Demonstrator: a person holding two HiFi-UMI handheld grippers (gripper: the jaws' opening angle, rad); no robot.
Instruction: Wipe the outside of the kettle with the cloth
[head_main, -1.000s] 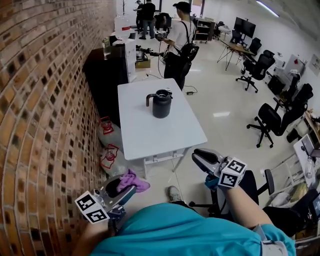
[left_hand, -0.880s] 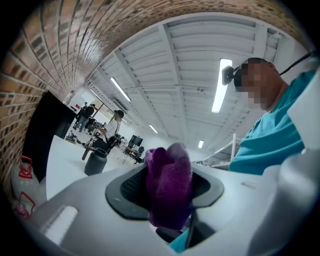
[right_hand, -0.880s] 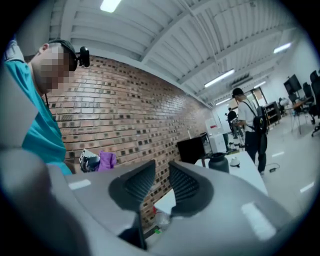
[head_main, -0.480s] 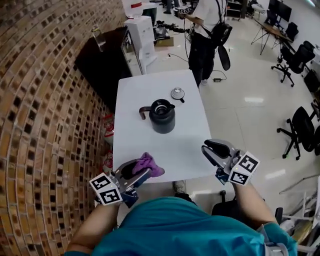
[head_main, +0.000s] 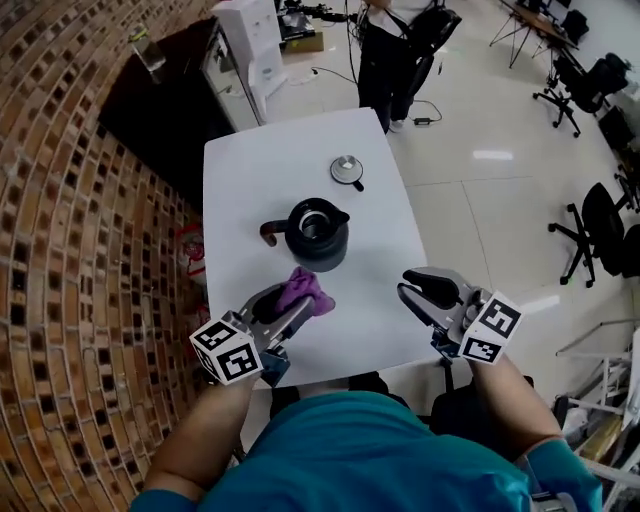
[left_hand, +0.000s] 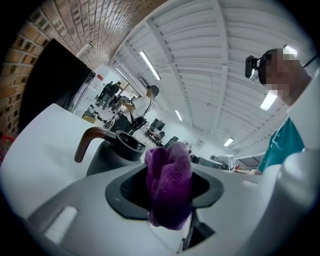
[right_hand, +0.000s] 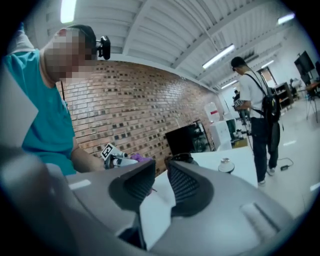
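Observation:
A black kettle (head_main: 316, 233) with a brown handle stands open-topped in the middle of the white table (head_main: 240, 170). Its round lid (head_main: 347, 168) lies farther back. My left gripper (head_main: 293, 303) is shut on a bunched purple cloth (head_main: 306, 289), which hovers just short of the kettle's near side. In the left gripper view the cloth (left_hand: 170, 185) fills the jaws, with the kettle (left_hand: 112, 150) right behind. My right gripper (head_main: 422, 291) hangs over the table's near right corner, jaws a narrow gap apart and empty. From the right gripper view, the gripper (right_hand: 160, 182) faces the kettle (right_hand: 182, 159).
A brick wall (head_main: 60, 250) runs along the left. A black cabinet (head_main: 160, 90) and a white appliance (head_main: 248, 40) stand beyond the table. A person (head_main: 395, 40) stands at the far end. Office chairs (head_main: 600, 220) are on the right.
Both grippers have come forward over the table. The cloth in the left gripper has closed in on the kettle. The right gripper's jaws look unchanged.

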